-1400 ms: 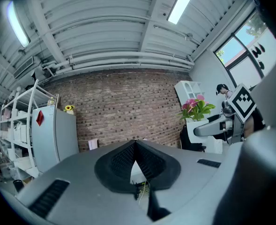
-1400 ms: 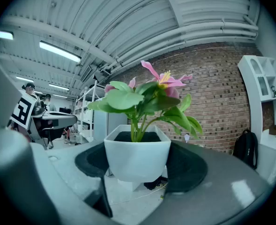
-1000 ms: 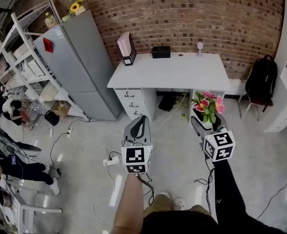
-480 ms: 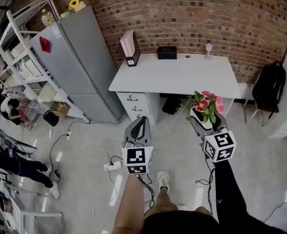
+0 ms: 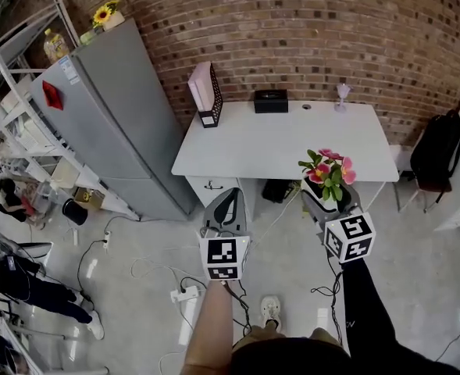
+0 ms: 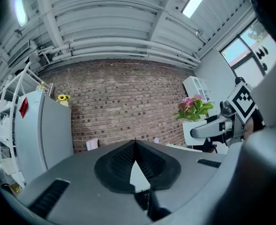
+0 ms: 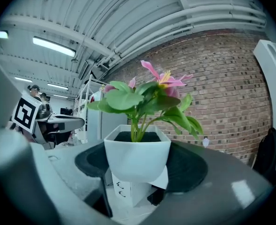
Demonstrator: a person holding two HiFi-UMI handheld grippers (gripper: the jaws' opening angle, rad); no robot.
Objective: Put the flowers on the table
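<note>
**Fingers (image 7: 88,161) of right gripper (image 5: 329,209) clamped on pot (image 7: 137,156); left gripper (image 5: 225,201) shut**

Pinches white pot from both sides, dark pads pressed flat to its walls. Presses left fingers (image 6: 116,165) together at the tips, with nothing between. Holds both grippers level and side by side in lower centre of head view, marker cubes toward camera.

Holds flowers (image 5: 329,170) upright in the pot, pink blooms over green leaves. Places them centre right in head view, right at the front edge of white table (image 5: 284,139), held in air and not set down.

Faces table at upper centre, against brick wall (image 5: 292,30). Finds black box (image 5: 270,101), file holder (image 5: 205,94) and small glass (image 5: 342,92) along its back edge, grey fridge (image 5: 112,123) at left, black backpack (image 5: 439,151) at far right.
</note>
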